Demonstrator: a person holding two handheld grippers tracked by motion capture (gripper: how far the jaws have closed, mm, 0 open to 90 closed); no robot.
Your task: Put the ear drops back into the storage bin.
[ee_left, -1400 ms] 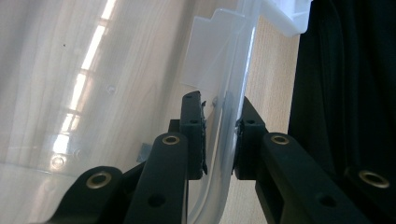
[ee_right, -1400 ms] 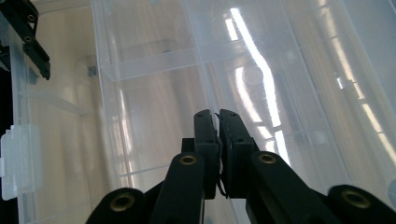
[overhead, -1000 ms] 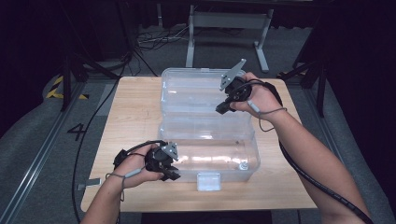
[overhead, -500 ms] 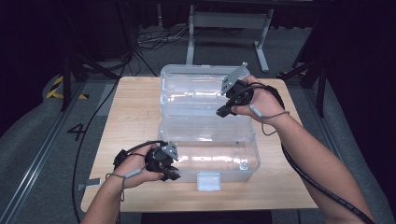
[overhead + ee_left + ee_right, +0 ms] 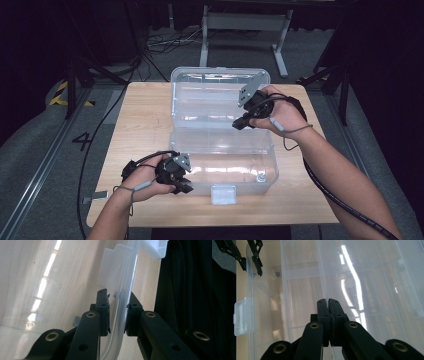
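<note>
Clear plastic box (image 5: 222, 150) open on table (image 5: 145, 125), nothing visible inside. My L gripper (image 5: 117, 312) straddles its near-left wall, pads either side, can't tell if pressing. R gripper (image 5: 328, 302) jaws together on the thin edge of the lid (image 5: 215, 100). Latch (image 5: 223, 194) just right of L; bare table outside.

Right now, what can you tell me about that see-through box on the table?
The plastic box is clear and empty, lying open on the wooden table, its lid swung back flat behind the tub. A whitish latch sits on the front wall. The left hand-held gripper straddles the tub's front left wall; the right hand-held gripper pinches the lid's edge.
</note>
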